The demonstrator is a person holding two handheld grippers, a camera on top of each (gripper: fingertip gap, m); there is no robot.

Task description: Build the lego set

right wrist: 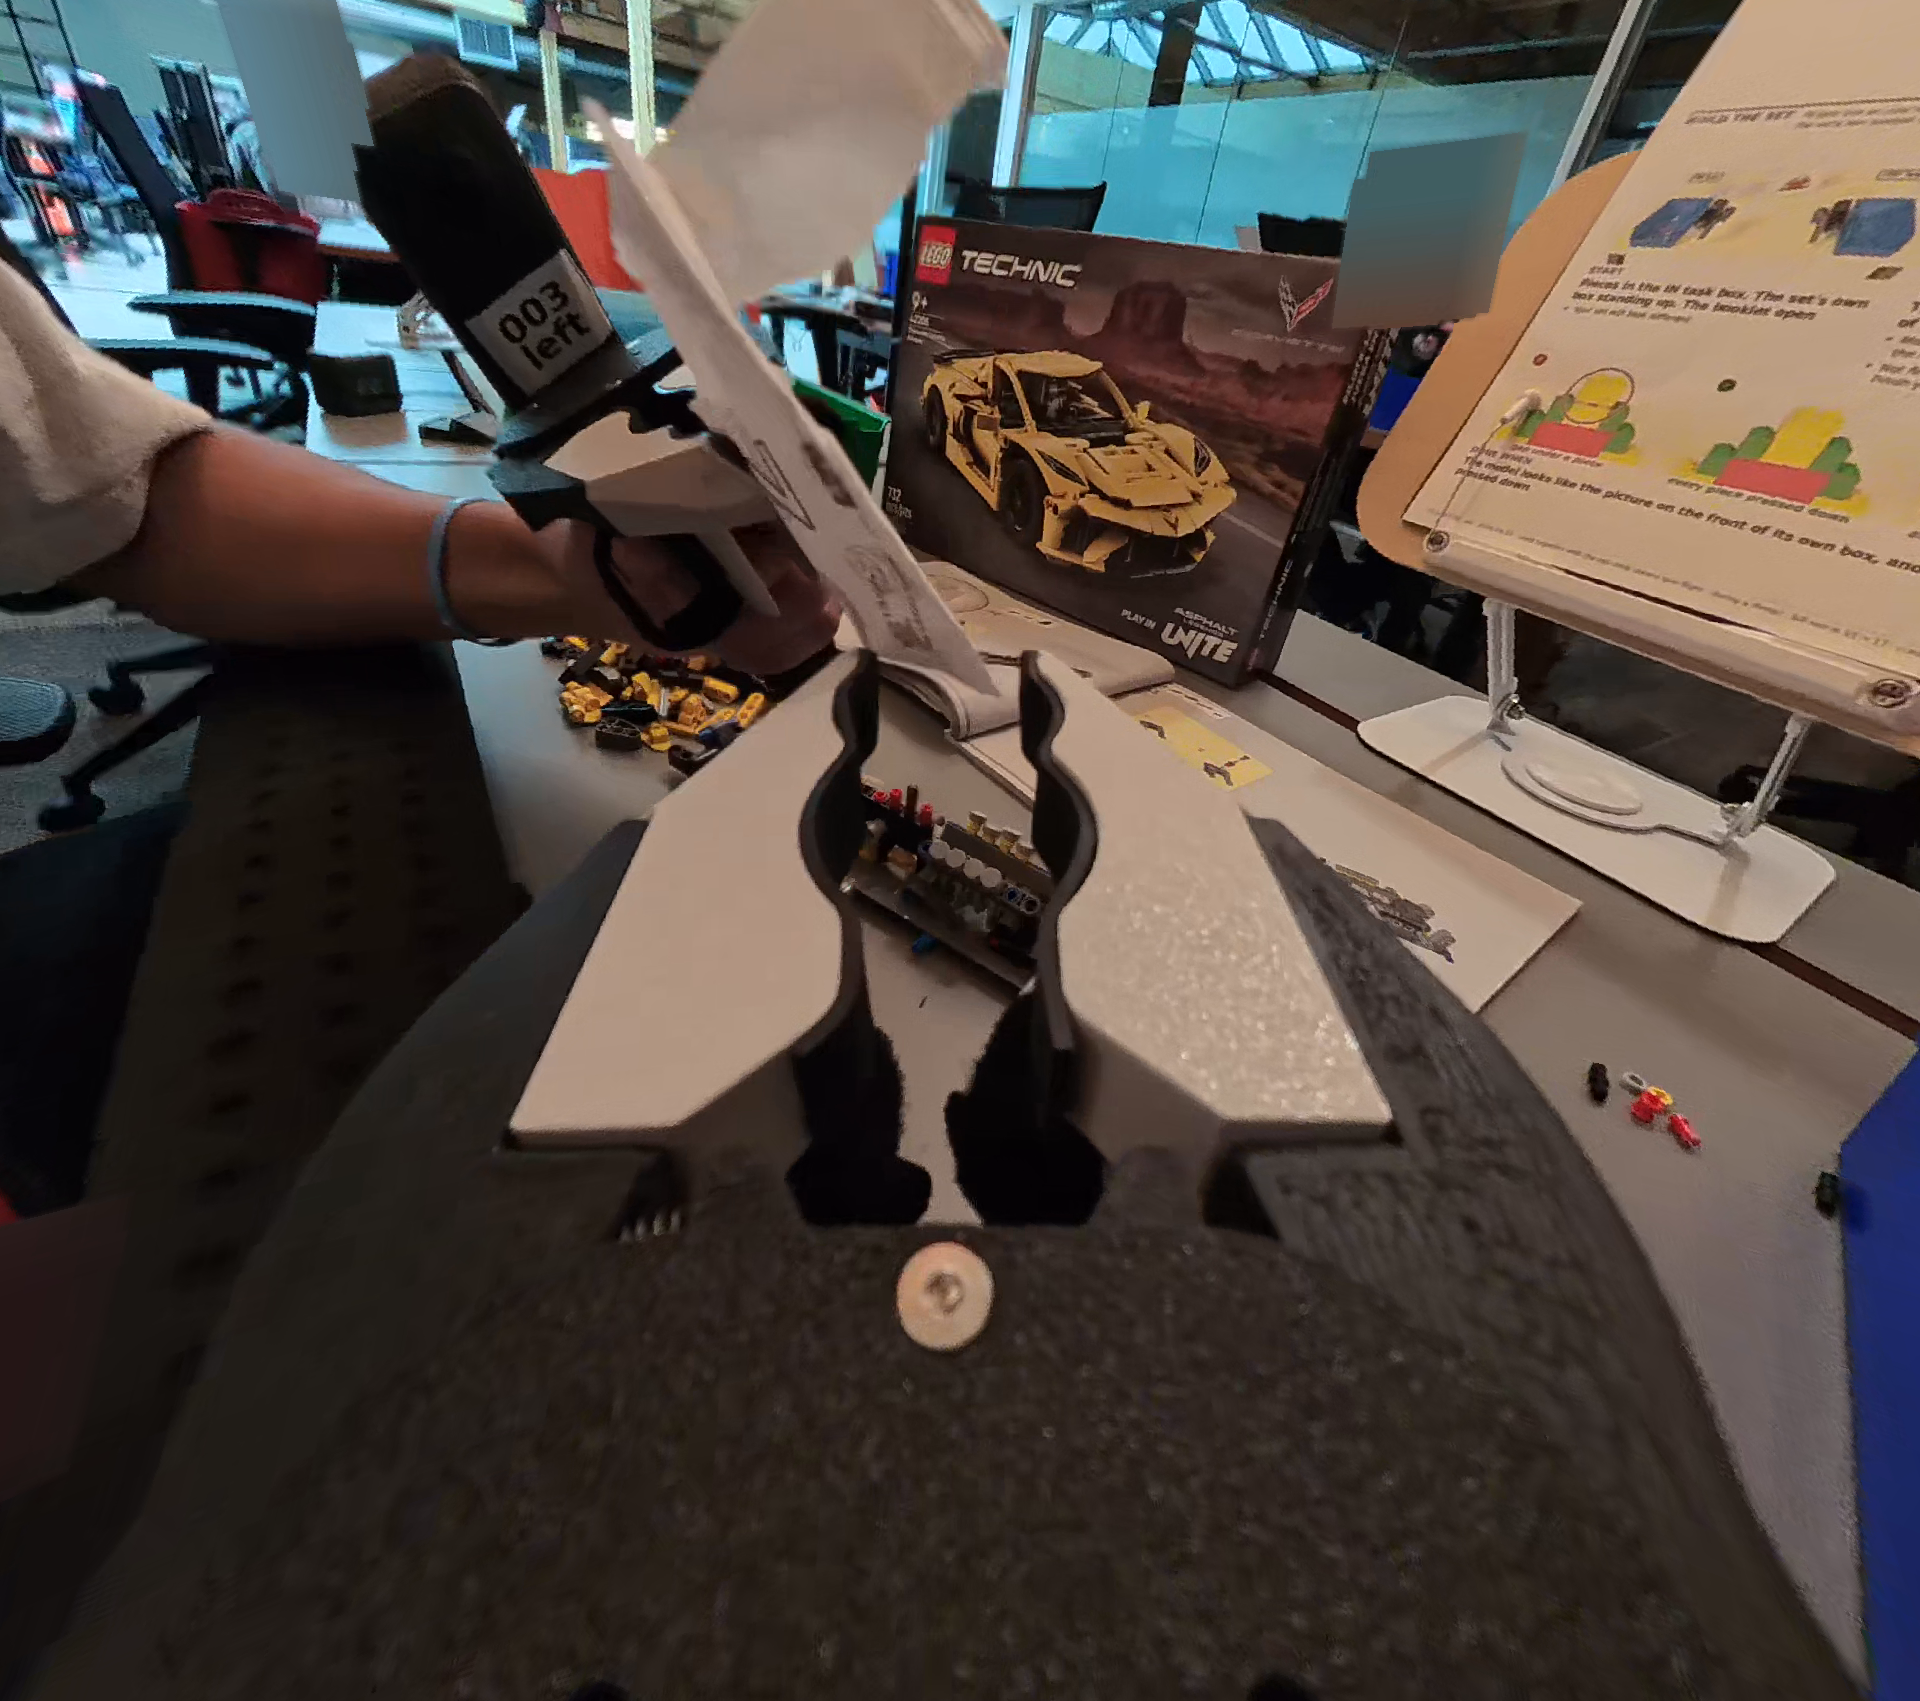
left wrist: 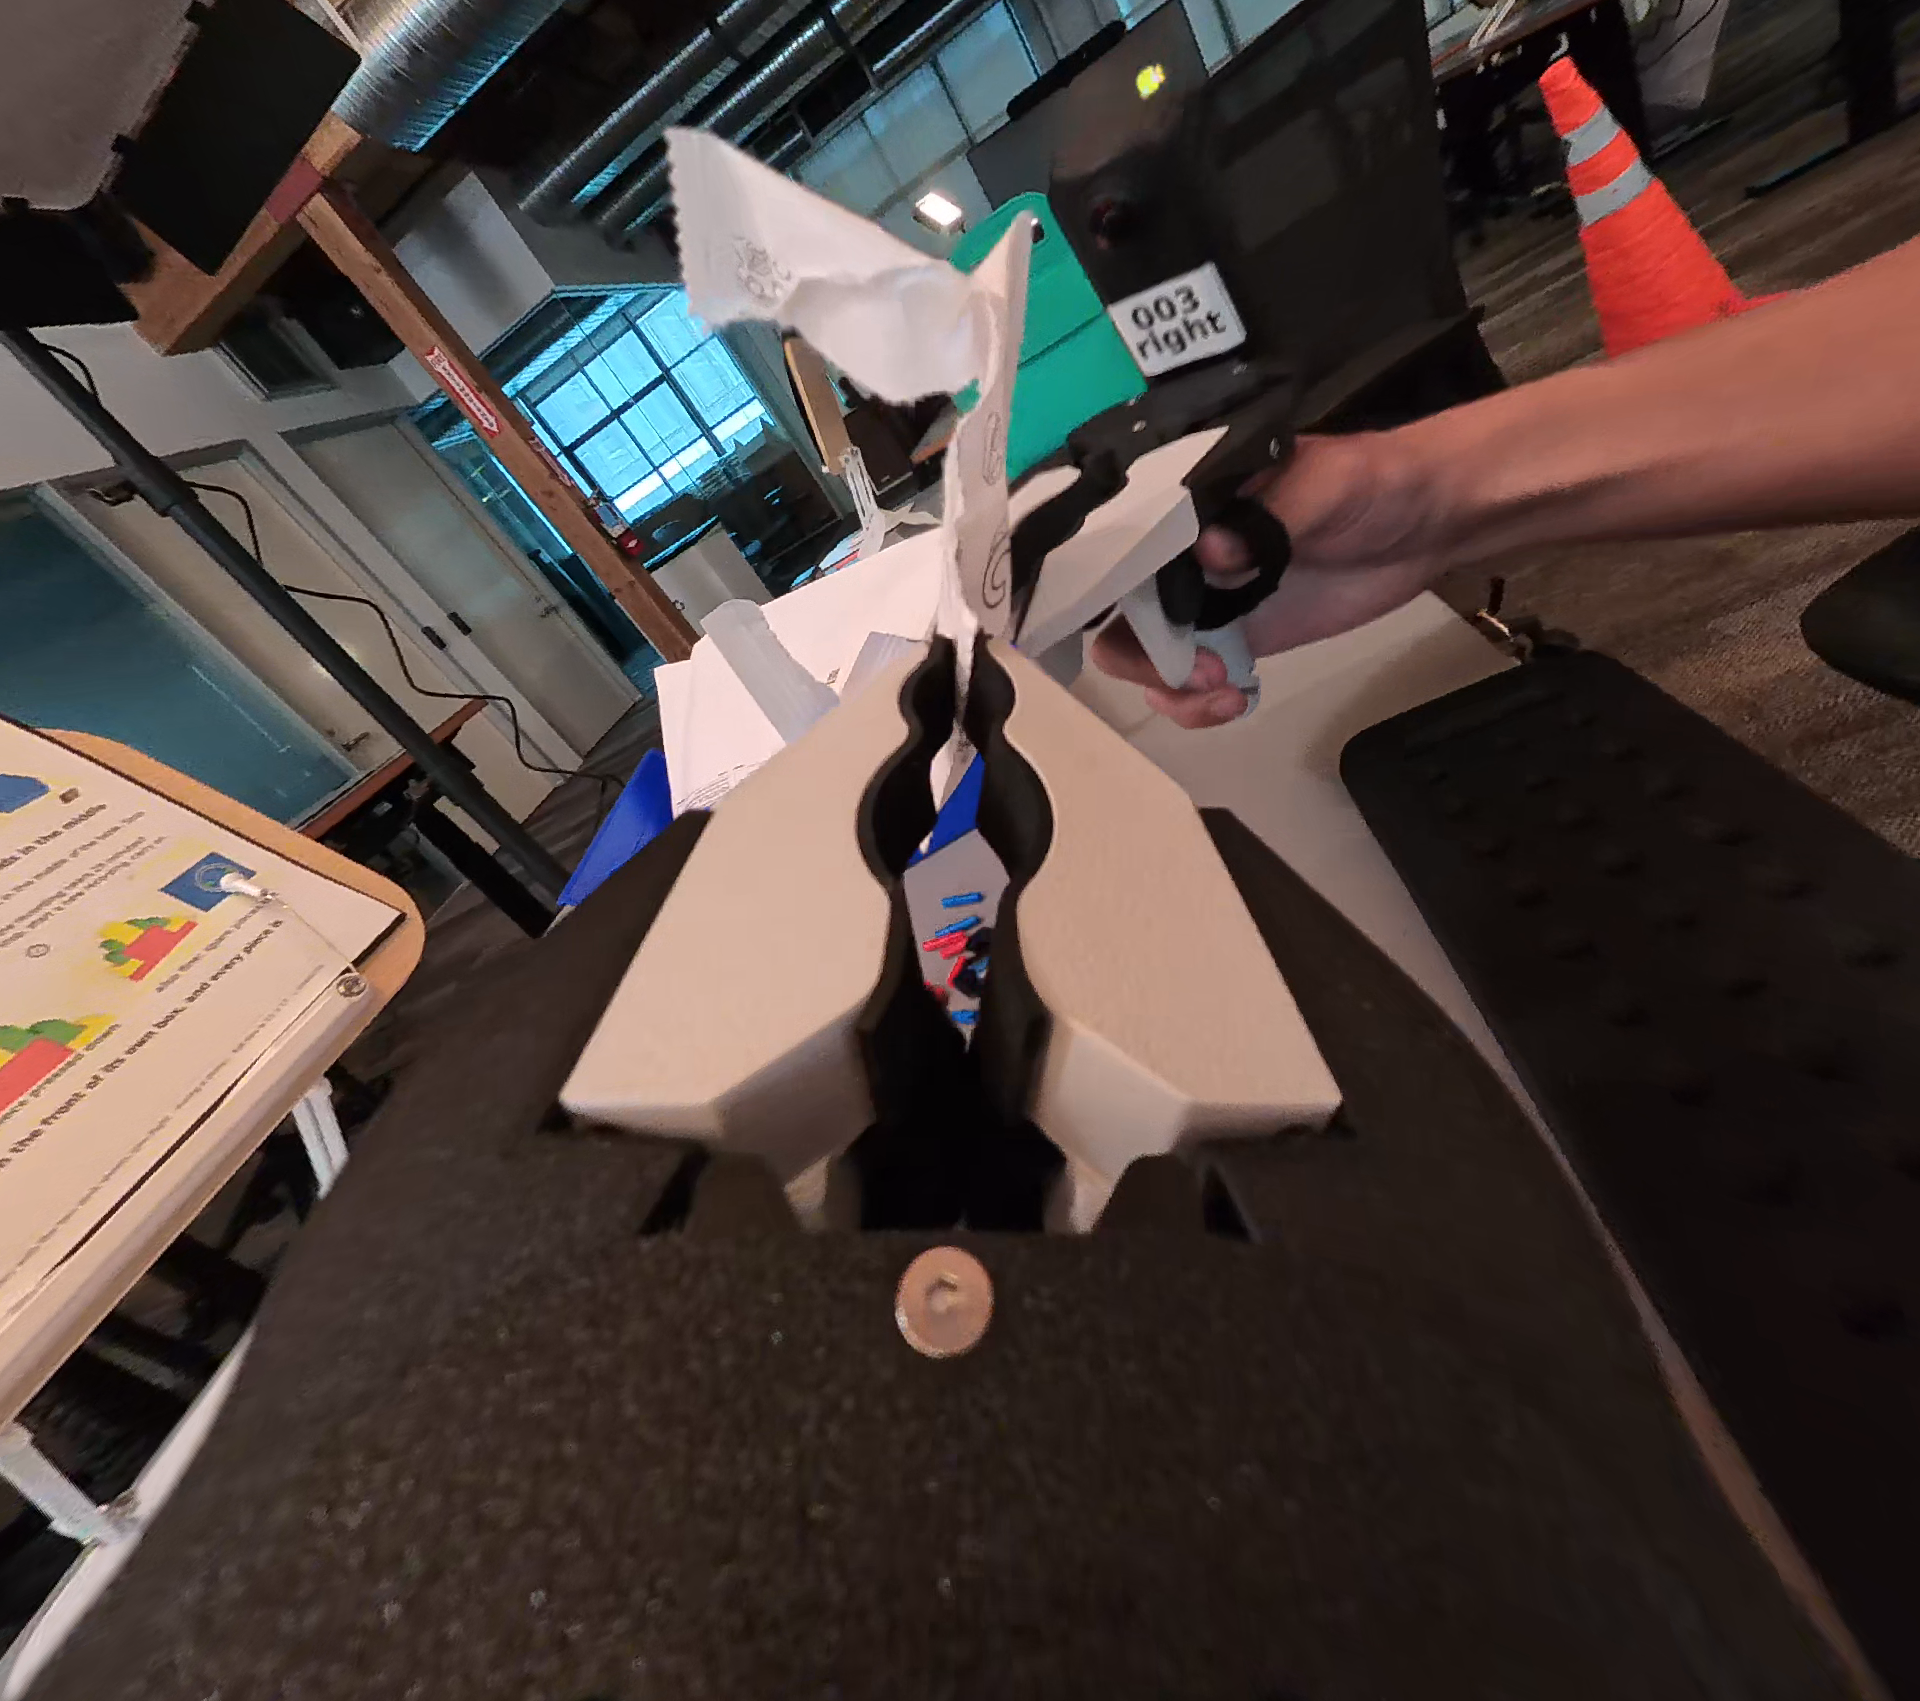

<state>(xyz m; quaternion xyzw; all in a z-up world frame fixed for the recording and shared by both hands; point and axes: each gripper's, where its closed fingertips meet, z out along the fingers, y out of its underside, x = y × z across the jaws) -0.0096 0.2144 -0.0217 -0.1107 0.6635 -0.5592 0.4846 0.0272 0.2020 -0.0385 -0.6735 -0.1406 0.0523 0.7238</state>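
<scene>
My left gripper (left wrist: 966, 654) is shut on a torn white paper bag (left wrist: 831, 280), which stands up from its tips. The right wrist view shows the same bag (right wrist: 831, 72) in the air, held by the left gripper (right wrist: 800, 508). My right gripper (right wrist: 945, 675) is open and empty, with the bag's lower corner right at its tips. It also shows in the left wrist view (left wrist: 1029, 602), beside the bag. Through its gap lies a partly built Lego assembly (right wrist: 951, 872) on the table. A pile of yellow and black pieces (right wrist: 655, 701) lies under the left hand.
The Lego box (right wrist: 1101, 446) with a yellow car stands at the back, an open booklet (right wrist: 1060, 664) before it. An instruction sheet on a stand (right wrist: 1662, 404) is at the right. Small red pieces (right wrist: 1652, 1111) lie near a blue bin (right wrist: 1881, 1339). Another stand (left wrist: 156, 976) is left. Left tips to right tips: about 5 centimetres. About 15 centimetres separates my right fingertips from the partly built Lego assembly (right wrist: 951, 872).
</scene>
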